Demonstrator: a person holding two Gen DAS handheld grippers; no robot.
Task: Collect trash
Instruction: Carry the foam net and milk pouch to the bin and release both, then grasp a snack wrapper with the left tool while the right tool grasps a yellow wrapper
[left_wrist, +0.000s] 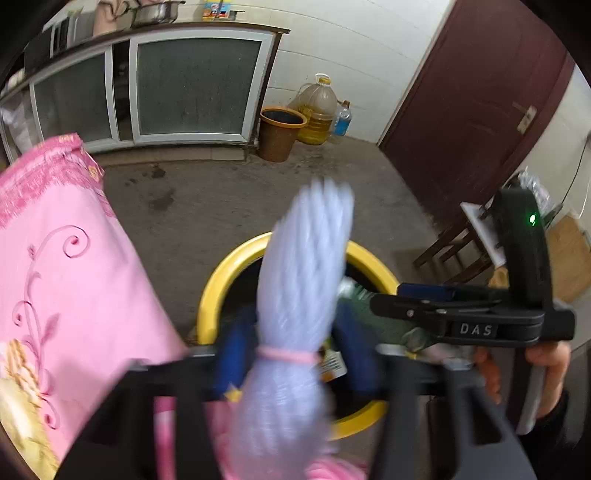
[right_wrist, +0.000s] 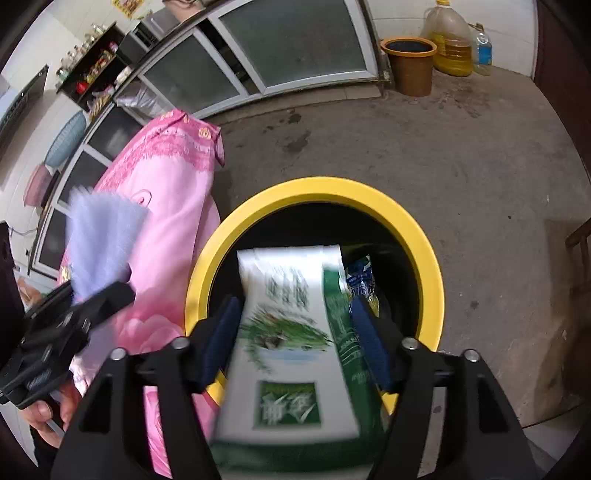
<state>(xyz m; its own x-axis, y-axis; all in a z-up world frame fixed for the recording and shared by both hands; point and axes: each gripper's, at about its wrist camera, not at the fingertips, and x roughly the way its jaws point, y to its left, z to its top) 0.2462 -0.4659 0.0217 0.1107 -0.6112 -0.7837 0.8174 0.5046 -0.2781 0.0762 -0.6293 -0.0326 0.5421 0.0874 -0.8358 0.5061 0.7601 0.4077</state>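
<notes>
A yellow-rimmed trash bin (left_wrist: 218, 280) (right_wrist: 424, 236) stands on the concrete floor beside a pink floral cloth (left_wrist: 70, 280) (right_wrist: 173, 206). My left gripper (left_wrist: 291, 354) is shut on a pale lilac bundle tied with a pink band (left_wrist: 303, 266), held over the bin's near rim; the bundle also shows in the right wrist view (right_wrist: 103, 240). My right gripper (right_wrist: 295, 343) holds a white and green printed package (right_wrist: 295, 332) over the bin's opening, with its jaws closed on the package's sides. A blue wrapper (right_wrist: 362, 277) lies inside the bin.
A brown bucket (left_wrist: 280, 133) (right_wrist: 410, 62), a large oil jug (left_wrist: 317, 110) (right_wrist: 450, 40) and a small bottle (left_wrist: 341, 120) stand by the tiled wall. Glass-door cabinets (left_wrist: 184, 85) run along the back. A dark red door (left_wrist: 472, 107) and a wooden stool (left_wrist: 458, 251) are at right.
</notes>
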